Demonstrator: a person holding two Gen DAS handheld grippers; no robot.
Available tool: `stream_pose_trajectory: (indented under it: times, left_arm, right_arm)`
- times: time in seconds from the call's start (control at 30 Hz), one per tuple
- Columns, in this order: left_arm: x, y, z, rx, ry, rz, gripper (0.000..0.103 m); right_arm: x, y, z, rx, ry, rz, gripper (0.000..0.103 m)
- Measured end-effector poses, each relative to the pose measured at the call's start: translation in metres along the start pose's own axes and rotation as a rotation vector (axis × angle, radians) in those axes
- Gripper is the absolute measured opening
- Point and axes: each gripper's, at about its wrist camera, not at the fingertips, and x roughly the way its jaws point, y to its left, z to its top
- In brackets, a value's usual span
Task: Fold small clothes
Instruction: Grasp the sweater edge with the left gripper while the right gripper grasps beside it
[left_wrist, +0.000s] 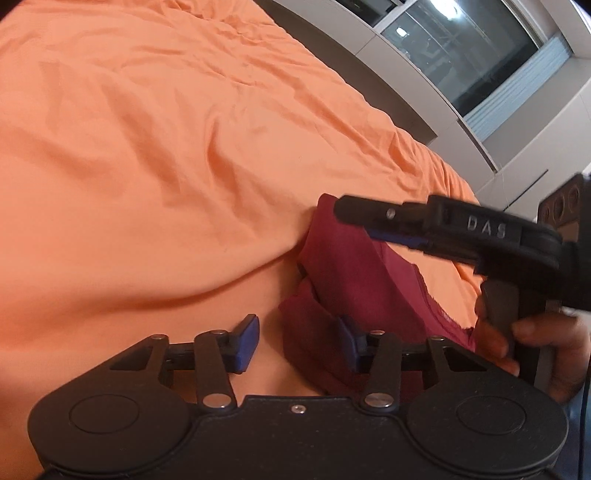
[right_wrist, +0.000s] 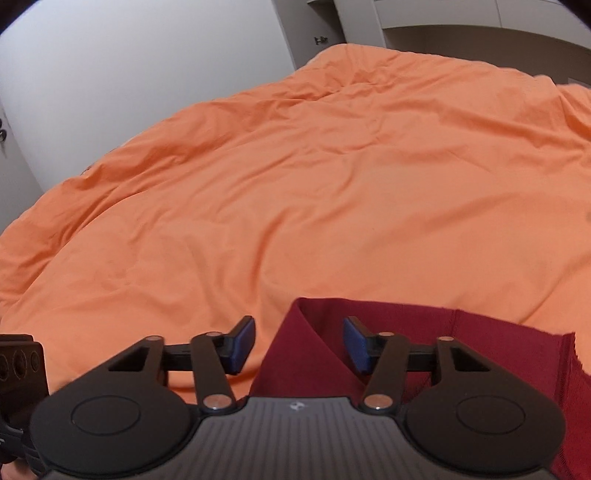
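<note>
- Left gripper (left_wrist: 297, 345): jaws spread, grasping nothing; the garment (left_wrist: 354, 291) lies bunched just ahead and to its right, one fold draped against the right pad (left_wrist: 347, 341).
- Right gripper (right_wrist: 299, 345): jaws likewise spread; a folded edge of the garment sits between the pads, touching neither that I can tell.
- Beyond both: rumpled orange sheet (right_wrist: 295, 184).
- Likely step: pinching an edge; best to close on one clean layer, low to the sheet, and pull taut before folding.
</note>
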Motion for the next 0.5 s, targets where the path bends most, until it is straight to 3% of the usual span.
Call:
stream_pose_trajectory:
  times: [0.03,0.1,0.13,0.2,0.37,0.5]
  left_arm:
    - [0.002,0.000,0.000,-0.003,0.005,-0.007,0.034]
    - [0.001,-0.003,-0.001,0.012,-0.003,-0.013,0.021]
    - [0.000,-0.005,-0.002,0.015,-0.009,-0.013,0.013]
    - [-0.001,-0.005,-0.003,0.002,-0.019,-0.013,0.008]
    - [-0.009,-0.009,-0.003,0.005,-0.067,0.036,0.006]
    - [-0.019,-0.010,-0.001,-0.036,-0.097,0.054,0.006]
  right_arm:
    - [0.001,-0.001,-0.001,0.005,-0.003,-0.010,0.012]
    - [-0.002,-0.004,-0.001,0.008,-0.020,-0.018,0.004]
    - [-0.003,-0.006,0.001,0.014,-0.034,-0.011,0.003]
    - [-0.008,-0.007,0.001,0.024,-0.059,-0.002,0.003]
    - [-0.023,-0.004,0.011,0.016,-0.191,-0.049,0.002]
    - [-0.022,-0.001,0.016,0.016,-0.225,-0.053,0.002]
